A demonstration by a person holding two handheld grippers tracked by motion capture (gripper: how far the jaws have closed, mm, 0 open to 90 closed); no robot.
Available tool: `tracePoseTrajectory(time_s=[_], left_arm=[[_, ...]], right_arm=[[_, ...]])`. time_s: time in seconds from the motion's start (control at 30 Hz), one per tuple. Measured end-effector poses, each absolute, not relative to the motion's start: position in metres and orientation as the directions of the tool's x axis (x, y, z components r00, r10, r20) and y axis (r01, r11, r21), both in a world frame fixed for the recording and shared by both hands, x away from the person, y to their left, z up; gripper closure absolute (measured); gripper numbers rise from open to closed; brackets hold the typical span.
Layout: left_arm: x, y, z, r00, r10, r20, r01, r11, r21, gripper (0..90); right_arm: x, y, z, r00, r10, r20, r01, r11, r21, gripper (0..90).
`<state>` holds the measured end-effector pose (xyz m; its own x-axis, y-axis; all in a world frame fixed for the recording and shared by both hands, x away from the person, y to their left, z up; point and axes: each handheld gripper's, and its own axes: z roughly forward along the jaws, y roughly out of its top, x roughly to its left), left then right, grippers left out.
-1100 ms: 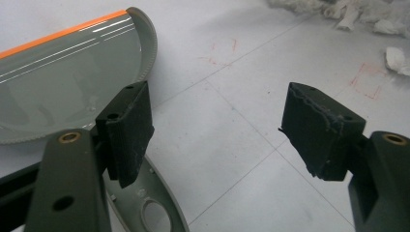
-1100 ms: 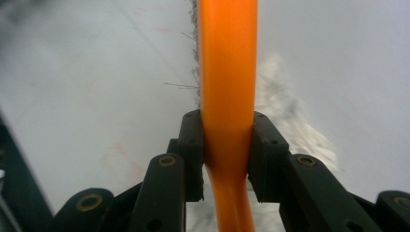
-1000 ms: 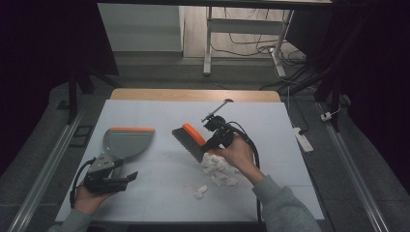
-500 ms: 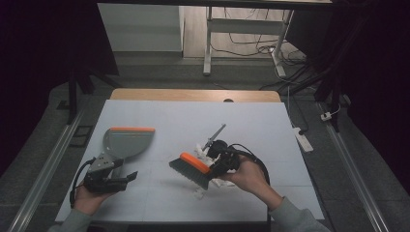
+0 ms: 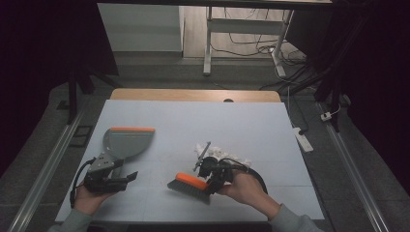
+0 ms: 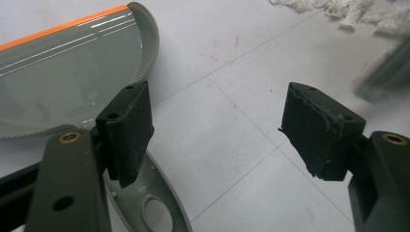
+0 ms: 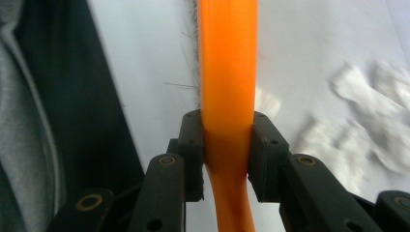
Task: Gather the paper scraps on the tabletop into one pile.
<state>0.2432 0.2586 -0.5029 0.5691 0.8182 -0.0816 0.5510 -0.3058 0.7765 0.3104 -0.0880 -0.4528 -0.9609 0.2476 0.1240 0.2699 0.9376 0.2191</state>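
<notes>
Gripping the brush (image 5: 191,184) in your right gripper (image 5: 216,180), you are holding it near the table's (image 5: 251,121) front edge beside paper scraps (image 5: 220,152); your left gripper (image 5: 126,179) is gaping by the dustpan (image 5: 126,141), dark room around.

Your right gripper (image 5: 211,182) is coming back toward you with the brush (image 5: 189,184) clamped in it, off the middle of the table and down to the near edge. A second ago the brush stood beyond the crumpled paper (image 5: 220,153), its orange back facing the dustpan; now it sits on the near side of that paper, bristles pointing down toward you. The paper is shifting too: the white wad that was lying just in front of your hand now lies past the gripper, farther up the table, and the small scrap that lay near the front edge is gone from sight. Your right forearm is drawing back with it, low in the high view.
</notes>
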Motion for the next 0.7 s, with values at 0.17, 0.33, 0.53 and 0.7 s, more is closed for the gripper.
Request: tracePoseTrajectory(time_s=[0.17, 0.33, 0.53, 0.7], left_arm=[[0.244, 0.259, -0.503, 0.568, 0.819, -0.081, 0.552, -0.306, 0.776, 28.0], [0.243, 0.259, -0.503, 0.568, 0.819, -0.081, 0.551, -0.305, 0.776, 27.9], [0.244, 0.260, -0.504, 0.565, 0.821, -0.083, 0.554, -0.302, 0.776, 27.9], [0.244, 0.258, -0.503, 0.566, 0.820, -0.081, 0.553, -0.305, 0.775, 27.9]], right_arm=[[0.333, -0.099, -0.452, -0.947, 0.312, 0.082, 0.322, 0.926, 0.196, 70.1], [0.358, -0.113, -0.448, -0.925, 0.379, 0.001, 0.371, 0.905, 0.210, 70.1], [0.360, -0.130, -0.430, -0.924, 0.382, -0.018, 0.362, 0.888, 0.285, 70.1], [0.345, -0.152, -0.412, -0.943, 0.331, 0.017, 0.321, 0.898, 0.301, 70.1]])
